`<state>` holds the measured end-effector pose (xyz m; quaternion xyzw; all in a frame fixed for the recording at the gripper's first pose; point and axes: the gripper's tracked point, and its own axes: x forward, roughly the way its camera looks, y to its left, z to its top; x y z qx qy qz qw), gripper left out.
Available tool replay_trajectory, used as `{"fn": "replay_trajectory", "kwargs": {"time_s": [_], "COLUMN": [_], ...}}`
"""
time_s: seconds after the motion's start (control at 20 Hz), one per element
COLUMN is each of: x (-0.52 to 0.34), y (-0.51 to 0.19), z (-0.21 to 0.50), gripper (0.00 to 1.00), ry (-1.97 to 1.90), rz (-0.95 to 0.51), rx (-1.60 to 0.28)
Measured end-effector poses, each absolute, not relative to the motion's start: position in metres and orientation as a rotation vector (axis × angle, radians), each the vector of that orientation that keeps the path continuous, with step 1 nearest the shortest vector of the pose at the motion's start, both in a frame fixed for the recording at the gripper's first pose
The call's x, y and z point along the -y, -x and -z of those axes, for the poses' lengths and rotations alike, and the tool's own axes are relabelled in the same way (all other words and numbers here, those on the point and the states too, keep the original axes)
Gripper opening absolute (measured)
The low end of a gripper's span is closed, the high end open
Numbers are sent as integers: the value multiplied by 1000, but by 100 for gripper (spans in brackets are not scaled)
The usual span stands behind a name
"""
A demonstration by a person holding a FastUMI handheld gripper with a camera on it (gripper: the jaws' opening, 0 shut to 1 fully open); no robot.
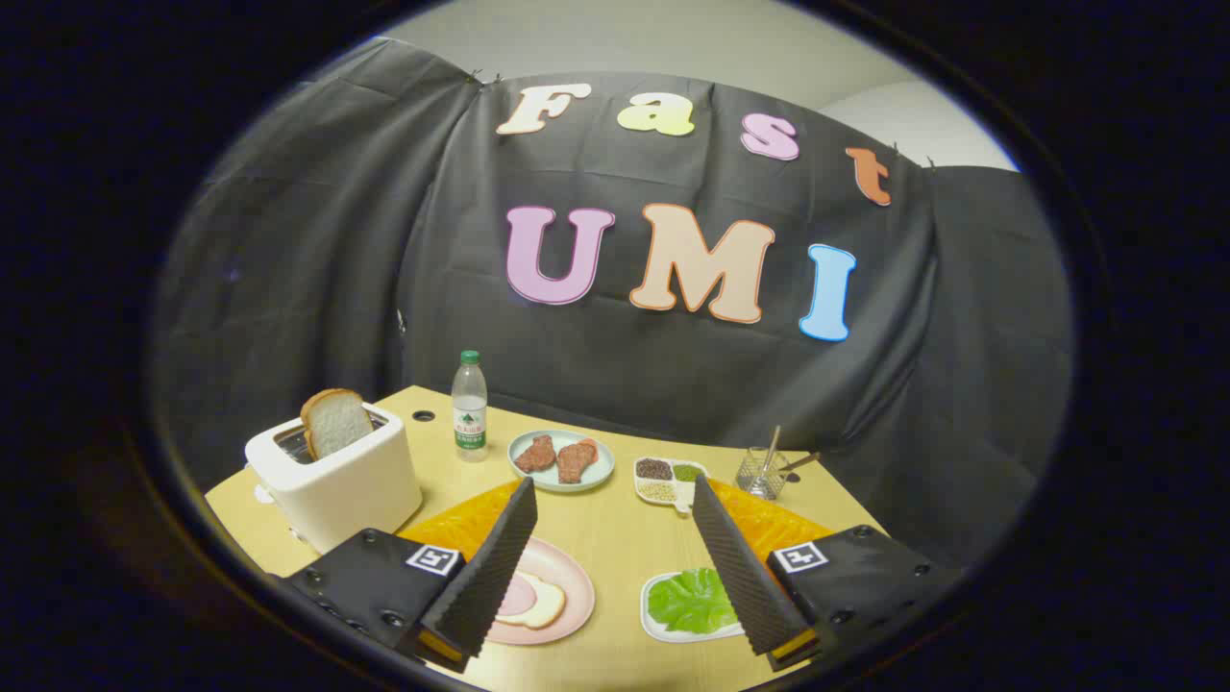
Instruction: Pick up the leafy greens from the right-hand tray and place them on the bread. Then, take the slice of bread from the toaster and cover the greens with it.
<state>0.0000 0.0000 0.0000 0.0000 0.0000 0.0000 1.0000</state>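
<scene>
green ruffled leafy greens (690,598) are lying in the white tray (657,623) under the gripper (615,500), which is hovering released; descending off-centre risks tearing leaves or tipping the tray.

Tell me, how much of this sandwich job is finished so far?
Nothing looks done yet. The leafy greens still lie in their white tray, and the second slice of bread still stands in the toaster. The gripper is open and holds nothing, above the table between the pink plate and the tray. Left: greens onto the plate's bread, then the toaster slice on top.
</scene>
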Motion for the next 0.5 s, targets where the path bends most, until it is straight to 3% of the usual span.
{"fn": "replay_trajectory", "kwargs": {"time_s": [0.5], "x": [19], "y": [-2], "z": [8], "gripper": [100], "ry": [-27], "rz": [12], "rx": [-22]}}
